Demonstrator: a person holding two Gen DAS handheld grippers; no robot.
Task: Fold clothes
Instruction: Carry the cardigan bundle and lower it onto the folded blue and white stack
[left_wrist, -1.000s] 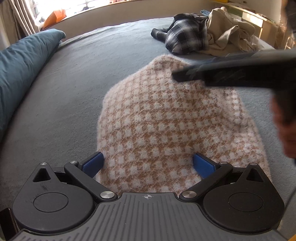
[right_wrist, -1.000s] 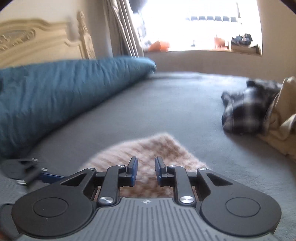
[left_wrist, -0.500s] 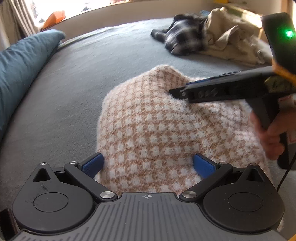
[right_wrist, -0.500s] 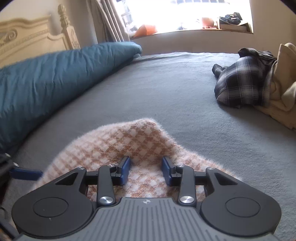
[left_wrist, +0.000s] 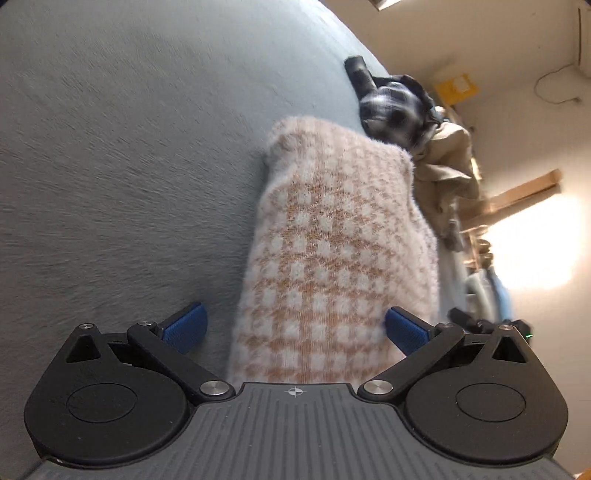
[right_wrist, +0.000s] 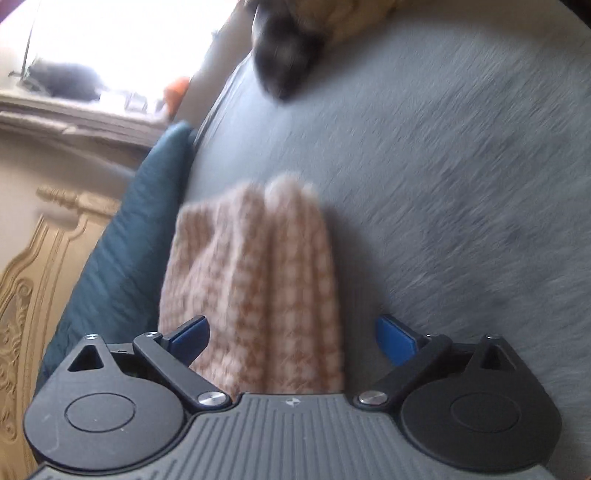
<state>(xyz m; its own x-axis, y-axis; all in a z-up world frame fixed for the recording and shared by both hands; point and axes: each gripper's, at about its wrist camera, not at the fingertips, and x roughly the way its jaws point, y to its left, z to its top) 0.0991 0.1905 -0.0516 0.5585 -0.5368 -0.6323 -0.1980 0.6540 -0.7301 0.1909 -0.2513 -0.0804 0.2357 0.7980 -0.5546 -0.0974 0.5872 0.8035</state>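
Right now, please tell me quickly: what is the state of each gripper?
Left gripper: open, checked sweater between its jaws, not pinched.
Right gripper: jaws have just been opening, now wide open; sweater between them, not gripped.

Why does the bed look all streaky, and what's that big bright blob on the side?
In the right wrist view the grey bedspread is smeared into streaks and the checked sweater looks soft: that is motion blur. The window there is washed out white. In the left wrist view the blob at the right edge is glare, the plaid shirt is blurred, and the fisheye lens bends the bed's edge.
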